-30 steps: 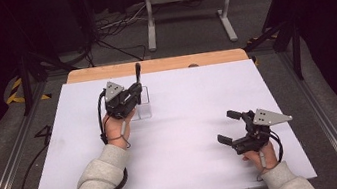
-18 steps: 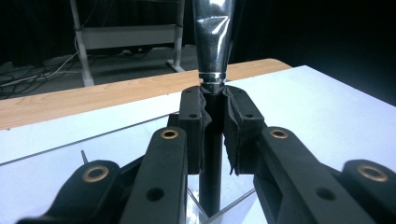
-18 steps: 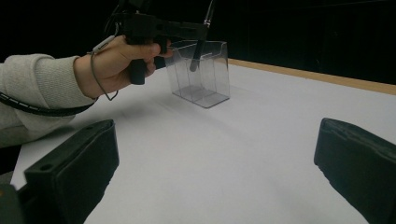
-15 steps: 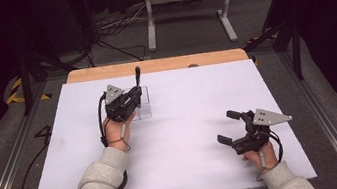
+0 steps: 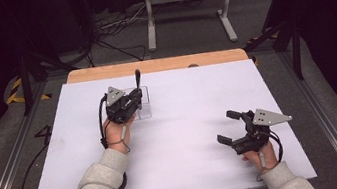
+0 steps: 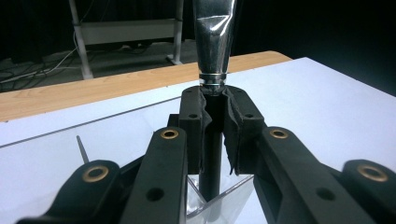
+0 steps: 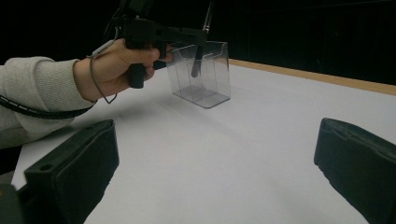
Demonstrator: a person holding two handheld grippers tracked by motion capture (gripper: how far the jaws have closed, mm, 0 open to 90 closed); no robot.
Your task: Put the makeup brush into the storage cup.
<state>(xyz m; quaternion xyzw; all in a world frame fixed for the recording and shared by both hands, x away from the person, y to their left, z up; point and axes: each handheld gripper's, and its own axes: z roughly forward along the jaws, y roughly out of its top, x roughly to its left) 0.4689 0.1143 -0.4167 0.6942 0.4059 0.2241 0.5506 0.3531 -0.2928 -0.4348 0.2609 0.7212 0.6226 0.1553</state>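
- left gripper (image 5: 138,99) clamped on upright brush (image 6: 212,70); handle end inside clear box (image 7: 201,74), upper centre-left of high view
- right gripper (image 5: 228,127) jaws wide, nothing between; lower right

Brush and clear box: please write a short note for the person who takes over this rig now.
Left gripper: shut on the brush, held upright by its dark handle, bristle end up.
Right gripper: open, holds nothing, low over the white table at the near right.
Clear box: stands at the far left of the table; the handle's lower end is inside it, above its floor.
Done: brush gripped and brought into the box.
Left: probably lower it and release.
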